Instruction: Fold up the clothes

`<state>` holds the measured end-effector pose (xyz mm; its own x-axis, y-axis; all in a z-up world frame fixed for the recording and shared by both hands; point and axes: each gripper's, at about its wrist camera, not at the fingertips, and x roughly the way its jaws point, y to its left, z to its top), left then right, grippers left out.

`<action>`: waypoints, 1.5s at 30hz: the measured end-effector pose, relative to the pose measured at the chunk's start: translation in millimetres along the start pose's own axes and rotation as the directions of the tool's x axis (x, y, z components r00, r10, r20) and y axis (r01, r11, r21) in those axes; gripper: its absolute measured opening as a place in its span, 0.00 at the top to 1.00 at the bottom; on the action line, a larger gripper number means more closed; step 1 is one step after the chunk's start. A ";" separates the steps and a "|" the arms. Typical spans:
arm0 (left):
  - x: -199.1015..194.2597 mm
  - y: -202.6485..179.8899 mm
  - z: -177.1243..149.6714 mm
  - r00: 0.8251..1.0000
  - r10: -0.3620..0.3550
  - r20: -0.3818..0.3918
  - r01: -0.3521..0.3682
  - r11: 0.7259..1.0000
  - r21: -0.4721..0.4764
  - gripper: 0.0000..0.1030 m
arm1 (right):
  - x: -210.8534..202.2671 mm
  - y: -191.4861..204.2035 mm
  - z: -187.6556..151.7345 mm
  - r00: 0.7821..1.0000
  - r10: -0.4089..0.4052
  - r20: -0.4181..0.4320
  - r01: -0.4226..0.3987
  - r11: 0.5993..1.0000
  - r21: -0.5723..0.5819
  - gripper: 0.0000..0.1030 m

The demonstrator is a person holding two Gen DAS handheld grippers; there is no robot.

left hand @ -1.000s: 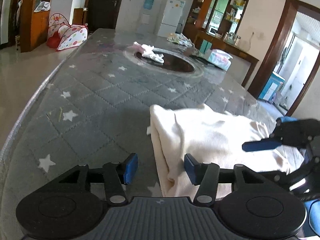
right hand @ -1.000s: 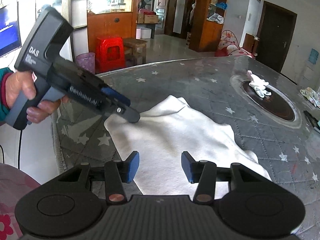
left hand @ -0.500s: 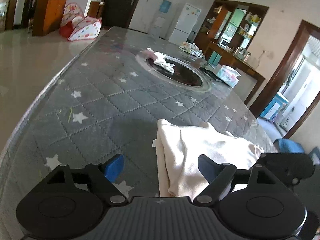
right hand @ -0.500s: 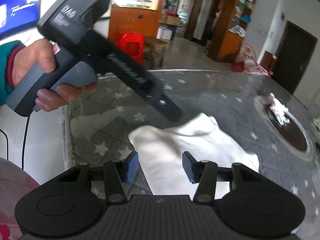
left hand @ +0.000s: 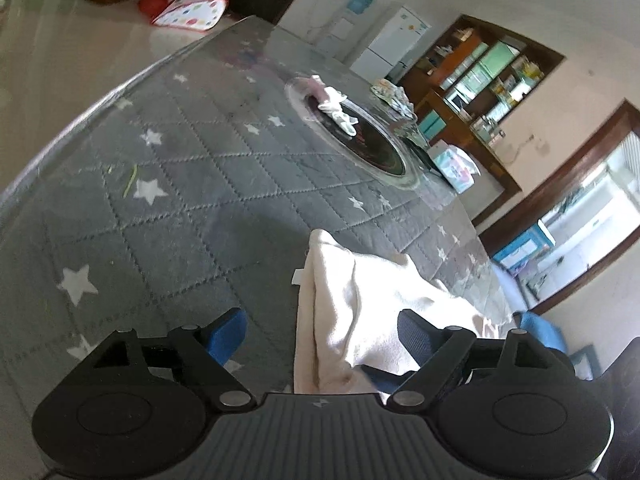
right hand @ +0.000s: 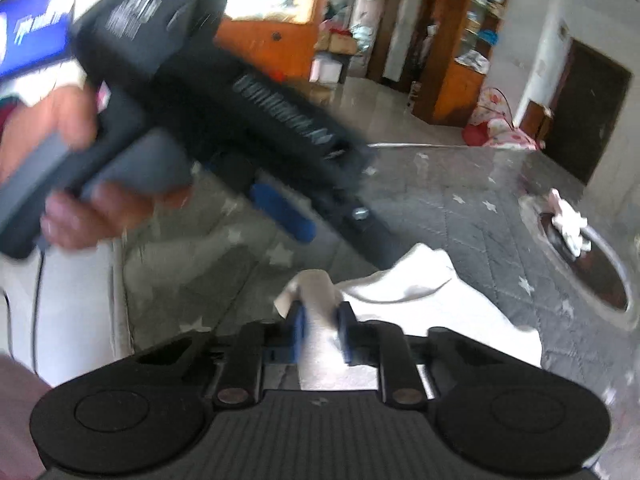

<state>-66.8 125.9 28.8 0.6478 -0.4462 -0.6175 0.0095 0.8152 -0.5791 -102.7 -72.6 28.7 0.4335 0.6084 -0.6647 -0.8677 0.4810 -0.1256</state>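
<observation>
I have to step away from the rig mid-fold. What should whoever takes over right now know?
Right gripper: shut on a corner of the cream garment.
Left gripper: open, jaws wide, the garment's folded edge between them, not clamped.
The garment lies partly folded near the edge of the grey star-quilted table.
Done: one fold along the left side.
Left: probably clamp with the left, then finish folding.

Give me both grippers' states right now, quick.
Left gripper: jaws wide open, holding nothing, poised over the cream garment.
Right gripper: jaws closed, pinching a fold of the cream garment.
</observation>
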 end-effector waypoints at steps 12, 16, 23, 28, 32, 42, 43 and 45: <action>35.0 -2.3 1.1 0.981 -0.175 -0.087 0.152 0.962 -0.225 0.31 | -34.6 -35.9 1.0 0.993 0.056 0.103 -0.074 0.981 0.179 0.90; 51.4 -1.2 -1.5 0.968 -0.230 -0.098 0.193 0.936 -0.293 0.57 | -36.9 -39.1 -2.0 0.990 0.083 0.116 -0.104 0.975 0.195 0.90; 58.9 1.8 -3.7 0.974 -0.203 -0.097 0.167 0.942 -0.292 0.79 | -39.9 -47.8 -9.9 0.989 0.098 0.113 -0.121 0.968 0.220 0.82; 59.4 3.7 -6.4 0.978 -0.181 -0.100 0.148 0.950 -0.276 0.79 | -57.6 -61.3 -22.1 0.992 0.058 0.115 -0.085 0.965 0.249 0.73; 59.2 3.6 -7.8 0.979 -0.181 -0.096 0.150 0.952 -0.266 0.80 | -74.0 -80.4 -41.1 0.996 -0.030 0.089 0.001 0.951 0.309 0.68; 59.0 3.7 -9.6 0.980 -0.180 -0.090 0.152 0.954 -0.257 0.79 | -99.3 -137.9 -107.3 0.960 -0.274 -0.062 0.266 0.816 0.513 0.61; 59.0 3.8 -9.6 0.980 -0.179 -0.090 0.151 0.955 -0.255 0.79 | -100.9 -140.9 -112.0 0.957 -0.282 -0.070 0.275 0.803 0.529 0.61; 58.8 4.0 -9.6 0.980 -0.178 -0.090 0.150 0.956 -0.254 0.79 | -103.9 -146.8 -121.2 0.952 -0.296 -0.085 0.291 0.777 0.559 0.60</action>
<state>-36.1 99.3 -15.0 0.5642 -0.6156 -0.5502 -0.0871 0.6183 -0.7811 -49.9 -282.9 26.9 0.6485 0.3834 -0.6576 -0.4120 0.9032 0.1203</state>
